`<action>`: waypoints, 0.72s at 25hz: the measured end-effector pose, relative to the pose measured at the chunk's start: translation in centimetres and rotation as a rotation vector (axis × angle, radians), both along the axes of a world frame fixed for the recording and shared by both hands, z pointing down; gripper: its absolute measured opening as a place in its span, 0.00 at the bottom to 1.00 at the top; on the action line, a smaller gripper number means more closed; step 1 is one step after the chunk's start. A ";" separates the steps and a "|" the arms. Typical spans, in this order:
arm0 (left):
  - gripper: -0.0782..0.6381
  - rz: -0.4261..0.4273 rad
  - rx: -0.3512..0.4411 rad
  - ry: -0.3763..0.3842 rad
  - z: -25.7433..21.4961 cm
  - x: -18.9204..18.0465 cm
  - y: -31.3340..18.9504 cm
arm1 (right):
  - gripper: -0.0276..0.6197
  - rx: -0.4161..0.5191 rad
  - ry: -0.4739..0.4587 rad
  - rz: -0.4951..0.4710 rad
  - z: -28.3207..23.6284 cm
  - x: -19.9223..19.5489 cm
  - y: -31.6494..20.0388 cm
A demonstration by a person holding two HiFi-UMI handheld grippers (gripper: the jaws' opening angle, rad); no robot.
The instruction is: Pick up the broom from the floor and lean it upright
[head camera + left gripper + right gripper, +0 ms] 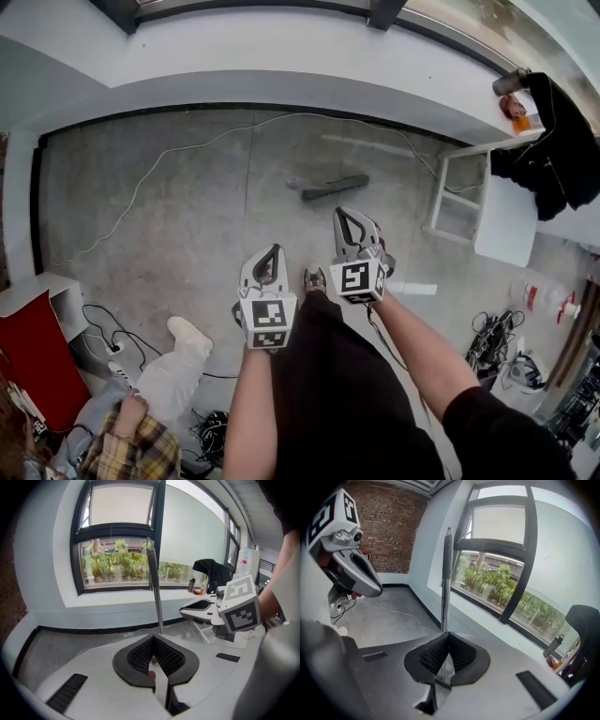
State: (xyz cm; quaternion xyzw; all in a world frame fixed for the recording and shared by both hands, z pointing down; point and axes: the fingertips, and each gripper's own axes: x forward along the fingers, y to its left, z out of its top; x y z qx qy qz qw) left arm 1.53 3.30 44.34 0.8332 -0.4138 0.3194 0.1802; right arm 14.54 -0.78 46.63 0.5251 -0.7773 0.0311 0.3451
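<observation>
The broom's grey handle (155, 592) stands upright a little way beyond my left gripper (153, 637), in front of the window. The right gripper view shows the same handle (445, 588), with its thicker dark top, ahead of my right gripper (446, 634). On the floor near the wall sits the dark broom head (334, 187); the handle is hard to make out from above. I cannot tell what the handle's top rests on. Both the left gripper (272, 251) and the right gripper (349, 214) are shut with nothing between the pads, side by side short of the broom.
A white cable (169, 169) runs across the concrete floor. To the right stands a white table frame (459, 202) with a black jacket (553, 150) on top. At lower left are a seated person's leg (183, 347), a red cabinet (33, 356) and tangled cords.
</observation>
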 end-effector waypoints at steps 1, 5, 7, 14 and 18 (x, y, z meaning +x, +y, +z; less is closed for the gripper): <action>0.12 -0.005 0.004 0.000 -0.6 0.1 0.0 | 0.05 0.003 -0.006 -0.002 -0.7 0.2 0.1; 0.12 -0.018 0.017 0.000 -2.8 0.6 0.4 | 0.05 0.007 -0.036 -0.010 -3.3 0.4 0.7; 0.12 -0.019 0.021 0.001 -3.8 0.8 0.8 | 0.05 0.006 -0.051 -0.014 -4.6 0.3 1.0; 0.12 0.015 0.034 0.002 -8.4 1.4 4.3 | 0.05 0.043 -0.141 -0.011 -10.5 -0.4 3.3; 0.12 0.038 0.064 0.020 -12.1 1.0 6.8 | 0.05 0.082 -0.182 0.011 -14.9 -1.2 6.1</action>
